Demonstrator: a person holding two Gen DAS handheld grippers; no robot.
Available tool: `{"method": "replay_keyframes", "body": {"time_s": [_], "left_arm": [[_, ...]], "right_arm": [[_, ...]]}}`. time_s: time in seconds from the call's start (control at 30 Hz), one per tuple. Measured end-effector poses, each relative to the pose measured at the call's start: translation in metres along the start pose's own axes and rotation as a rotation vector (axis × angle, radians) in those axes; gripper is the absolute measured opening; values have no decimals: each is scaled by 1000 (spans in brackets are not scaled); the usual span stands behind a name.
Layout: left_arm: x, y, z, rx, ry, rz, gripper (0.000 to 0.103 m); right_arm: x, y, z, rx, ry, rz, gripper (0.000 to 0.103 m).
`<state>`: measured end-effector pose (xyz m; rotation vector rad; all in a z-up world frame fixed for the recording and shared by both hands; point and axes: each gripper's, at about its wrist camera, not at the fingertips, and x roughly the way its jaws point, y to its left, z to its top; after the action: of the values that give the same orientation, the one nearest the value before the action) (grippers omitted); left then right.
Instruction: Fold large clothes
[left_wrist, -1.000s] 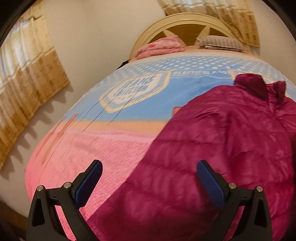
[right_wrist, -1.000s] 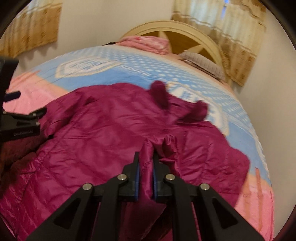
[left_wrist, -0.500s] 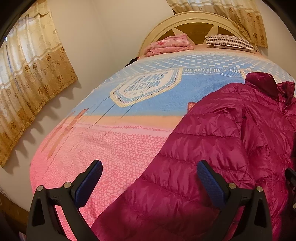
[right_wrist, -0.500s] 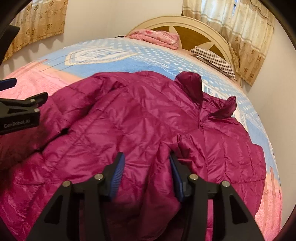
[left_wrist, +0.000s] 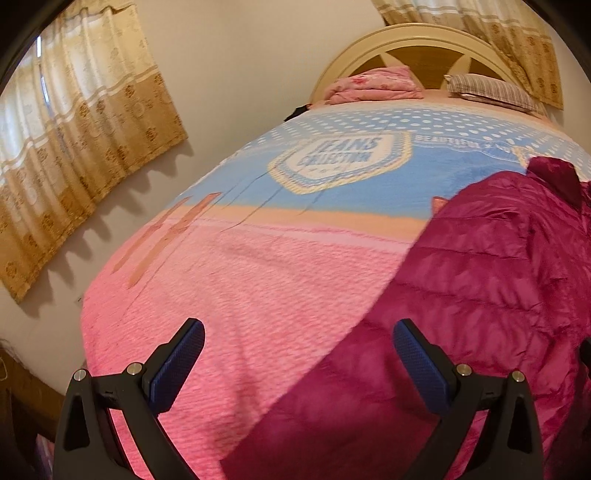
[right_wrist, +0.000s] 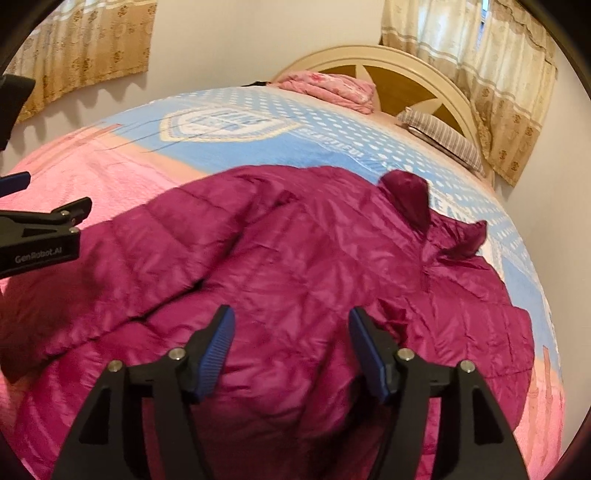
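A magenta quilted puffer jacket (right_wrist: 303, 258) lies spread on the bed, collar (right_wrist: 410, 199) toward the headboard. It also shows in the left wrist view (left_wrist: 487, 295), on the right side. My right gripper (right_wrist: 291, 339) is open and empty, just above the jacket's lower front. My left gripper (left_wrist: 299, 354) is open and empty above the pink bedspread at the jacket's left edge; it also shows in the right wrist view (right_wrist: 40, 236) at the far left.
The bed (left_wrist: 258, 266) has a pink and blue bedspread. A folded pink blanket (left_wrist: 373, 85) and a striped pillow (left_wrist: 491, 90) lie by the arched headboard (right_wrist: 413, 79). Curtains (left_wrist: 74, 147) hang on the left wall and behind the headboard.
My right gripper opened and let go of the jacket fabric, then opened wider. My left gripper stayed open and shifted left, off the jacket toward the pink bedspread.
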<state>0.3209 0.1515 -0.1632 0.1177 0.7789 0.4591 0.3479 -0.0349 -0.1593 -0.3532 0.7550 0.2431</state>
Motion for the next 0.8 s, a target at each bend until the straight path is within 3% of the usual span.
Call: {"method": "replay_keyframes", "body": {"time_s": [0.13, 0.23, 0.37, 0.43, 0.57, 0.7, 0.8], "left_arm": [[-5, 20, -3, -25, 4, 98, 102], [-22, 37, 0, -89, -6, 130, 102], [-65, 25, 19, -114, -92, 69, 102], [-86, 4, 31, -107, -132, 5, 102], [-110, -57, 50, -84, -137, -127, 102], [-127, -129, 54, -11, -165, -177, 102], [-140, -181, 54, 47, -195, -196, 102]], "right_arm": [[-15, 9, 5, -10, -30, 28, 67], [-39, 8, 7, -1, -87, 56, 67], [-81, -23, 4, 56, -190, 56, 65], [-91, -53, 0, 110, -211, 28, 64], [-91, -133, -20, 268, -186, -78, 50], [-72, -227, -57, 464, -116, -202, 42], [-57, -271, -74, 568, -89, -216, 39]]}}
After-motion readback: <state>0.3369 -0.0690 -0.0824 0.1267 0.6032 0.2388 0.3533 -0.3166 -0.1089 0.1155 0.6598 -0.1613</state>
